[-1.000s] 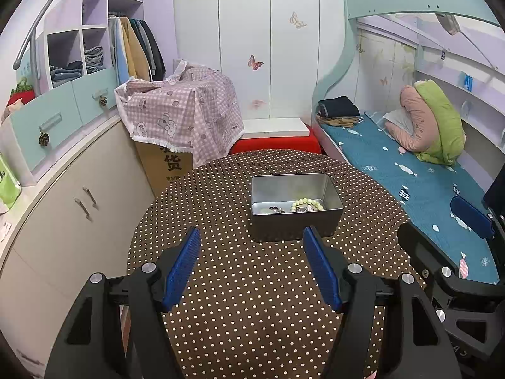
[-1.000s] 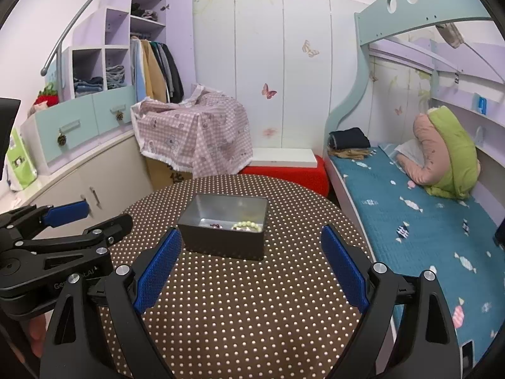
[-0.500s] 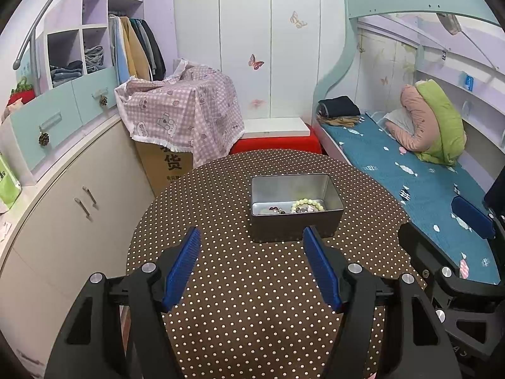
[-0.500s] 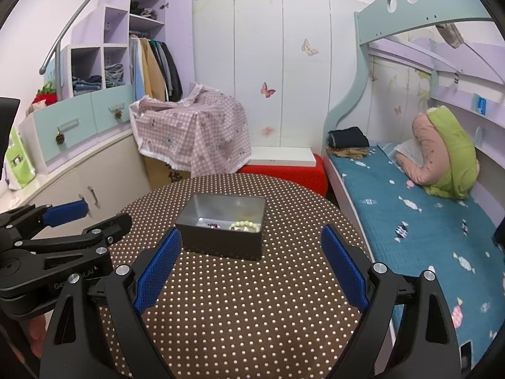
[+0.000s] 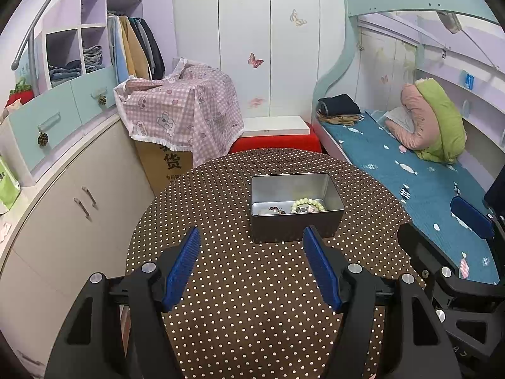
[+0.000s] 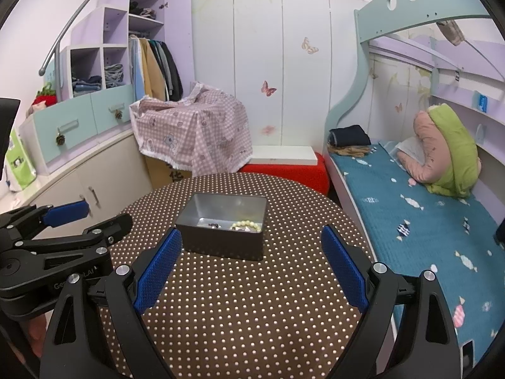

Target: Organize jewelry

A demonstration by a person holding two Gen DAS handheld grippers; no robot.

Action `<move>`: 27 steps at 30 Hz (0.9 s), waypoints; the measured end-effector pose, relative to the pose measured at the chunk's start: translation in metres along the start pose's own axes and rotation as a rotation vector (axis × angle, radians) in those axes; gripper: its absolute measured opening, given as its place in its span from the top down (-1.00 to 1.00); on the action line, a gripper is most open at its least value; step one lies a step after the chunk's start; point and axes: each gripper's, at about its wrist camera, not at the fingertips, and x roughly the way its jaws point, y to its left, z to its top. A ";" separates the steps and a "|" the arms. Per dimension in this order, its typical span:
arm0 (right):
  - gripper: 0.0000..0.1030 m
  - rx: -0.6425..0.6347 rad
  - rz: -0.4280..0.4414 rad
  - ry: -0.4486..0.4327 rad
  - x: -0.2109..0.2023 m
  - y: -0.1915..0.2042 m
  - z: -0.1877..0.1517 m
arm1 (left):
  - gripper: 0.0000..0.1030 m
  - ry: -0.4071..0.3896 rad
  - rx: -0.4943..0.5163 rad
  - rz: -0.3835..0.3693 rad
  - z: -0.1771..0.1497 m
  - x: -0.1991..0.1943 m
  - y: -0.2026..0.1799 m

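A grey metal tin [image 5: 328, 189] [image 6: 221, 243] stands in the middle of a round table with a brown polka-dot cloth [image 5: 252, 300] [image 6: 246, 309]. Inside it lie a pale green bead bracelet [image 5: 308, 203] [image 6: 246, 225] and some small dark jewelry [image 5: 277, 210] [image 6: 213, 225]. My left gripper [image 5: 252, 237] hovers open over the cloth, just short of the tin, with nothing between its blue pads. My right gripper [image 6: 251, 237] is open too, nearer the table's front, and empty. Each gripper shows at the edge of the other's view, the left gripper [image 6: 85, 218] at the left and the right gripper [image 5: 442, 224] at the right.
A bed with a teal cover [image 5: 426, 183] runs along the right of the table. Cream cabinets [image 5: 63, 208] curve along the left. Behind the table stand a cardboard box under a pink checked cloth [image 5: 183, 117] and a red stool with a white board [image 5: 274, 139].
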 end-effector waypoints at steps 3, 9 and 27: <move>-0.69 0.000 0.000 0.001 0.001 0.003 0.000 | -0.26 0.002 0.001 0.000 0.000 0.000 0.000; -0.69 0.003 0.001 0.008 0.005 0.005 0.001 | -0.26 0.005 0.001 0.002 0.001 0.002 0.000; -0.69 0.004 0.001 0.013 0.009 0.008 0.000 | -0.26 0.014 -0.003 0.003 -0.003 0.006 -0.002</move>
